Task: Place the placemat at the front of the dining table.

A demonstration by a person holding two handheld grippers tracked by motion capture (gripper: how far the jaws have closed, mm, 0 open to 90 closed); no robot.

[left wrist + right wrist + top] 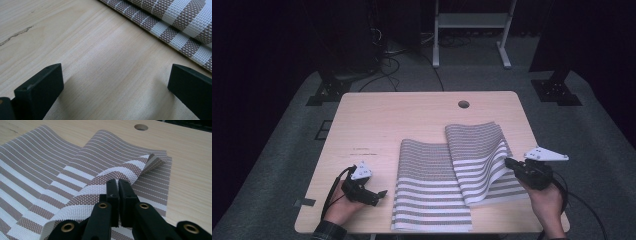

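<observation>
Toward four o'clock on the tabletop (377,115), my right hand-held gripper (508,162) has its jaws pinched tight on the right edge of the upper striped placemat (479,160), and that edge is lifted off the wood so the mat curls up and over toward ten o'clock. From the right gripper view, the two black jaws sit pressed together with the woven brown-and-white edge (110,176) caught between them, while the far corner of the mat (155,160) folds back on itself. A second striped placemat (429,187) lies flat at about six o'clock, its right side tucked under the lifted one, so the two overlap along the middle. My left hand-held gripper (382,194) rests low at eight o'clock, just beside the flat mat's left edge without touching it; its jaws stand wide apart over bare wood, with the mat's striped edge (180,30) running past at two o'clock in the left gripper view. At twelve o'clock, near the far edge, a round cable hole (463,104) sits well apart from both mats.
</observation>
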